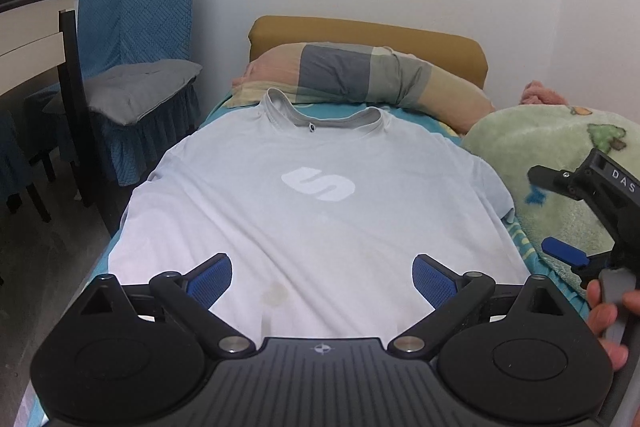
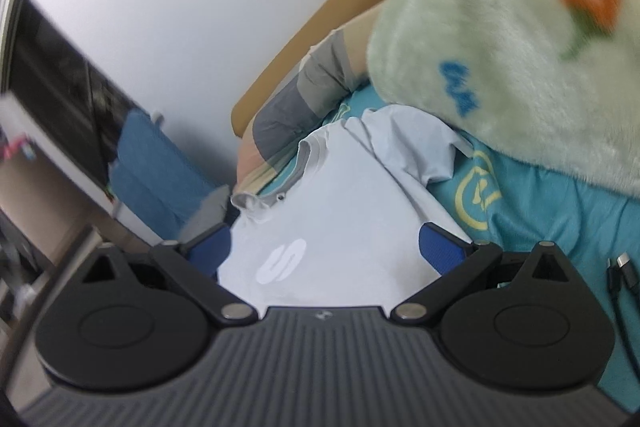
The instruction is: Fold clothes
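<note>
A pale blue T-shirt (image 1: 312,211) with a white S logo lies flat, front up, on the bed, collar toward the pillow. My left gripper (image 1: 322,279) is open and empty, hovering over the shirt's lower hem. My right gripper (image 1: 560,219) shows at the right edge of the left wrist view, open, above the green blanket beside the shirt. In the right wrist view the right gripper (image 2: 324,251) is open and empty above the shirt (image 2: 340,211), near its right sleeve (image 2: 416,147).
A fluffy green blanket (image 1: 560,147) is heaped on the bed's right side. A patchwork pillow (image 1: 360,75) lies at the headboard. A blue-covered chair (image 1: 136,59) stands left of the bed. A black cable (image 2: 624,275) lies on the teal sheet (image 2: 540,211).
</note>
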Demonstrator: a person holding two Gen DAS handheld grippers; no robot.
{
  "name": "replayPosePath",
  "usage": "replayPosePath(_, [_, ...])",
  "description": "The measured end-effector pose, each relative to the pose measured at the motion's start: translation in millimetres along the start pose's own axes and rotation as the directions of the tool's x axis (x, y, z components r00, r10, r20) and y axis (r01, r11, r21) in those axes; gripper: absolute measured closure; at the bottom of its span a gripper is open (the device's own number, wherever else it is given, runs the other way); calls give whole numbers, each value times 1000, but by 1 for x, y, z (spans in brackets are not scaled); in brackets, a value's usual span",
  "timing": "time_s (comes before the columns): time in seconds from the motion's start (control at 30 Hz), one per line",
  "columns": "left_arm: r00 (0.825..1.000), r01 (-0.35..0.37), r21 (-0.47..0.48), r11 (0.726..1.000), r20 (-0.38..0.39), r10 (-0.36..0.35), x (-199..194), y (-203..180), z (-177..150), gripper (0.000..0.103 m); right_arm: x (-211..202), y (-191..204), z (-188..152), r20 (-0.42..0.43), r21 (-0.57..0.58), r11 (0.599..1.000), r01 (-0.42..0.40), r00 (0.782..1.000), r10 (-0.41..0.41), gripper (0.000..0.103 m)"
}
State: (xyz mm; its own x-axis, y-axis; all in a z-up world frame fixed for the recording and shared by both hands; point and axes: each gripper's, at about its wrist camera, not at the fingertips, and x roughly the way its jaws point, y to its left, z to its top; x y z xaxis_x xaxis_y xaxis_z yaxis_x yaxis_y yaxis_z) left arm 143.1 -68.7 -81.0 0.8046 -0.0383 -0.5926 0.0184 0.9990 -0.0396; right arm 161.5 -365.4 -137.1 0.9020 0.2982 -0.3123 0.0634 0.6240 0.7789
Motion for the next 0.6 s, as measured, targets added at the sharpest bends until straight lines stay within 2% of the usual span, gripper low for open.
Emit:
replayPosePath(0.17, [1000,-8,-9,1000,-4,8,5,-1,-3,5,13,-50,15,48,220,975,-20,999,10,5])
replayPosePath(0.3, [1000,-6,-26,1000,-5,6,9,-1,-4,5,31,-79,24,78,332,943,-39,997,13,5])
replayPosePath(0.4, [1000,-1,-43,999,-6,0,15,1,-2,5,50,-95,26,79,383,923,-32,997,2,7])
replayPosePath(0.47, [1000,4,-55,998,-8,-4,20,3,-1,5,67,-103,27,69,399,916,-44,997,18,17])
replayPosePath(0.5, [1000,7,-62,998,-9,-7,23,3,-1,5,73,-104,28,75,388,920,-51,997,23,23])
replayPosePath(0.6, [1000,17,-83,996,-16,-18,32,6,2,5,91,-101,33,79,352,934,-67,996,42,25])
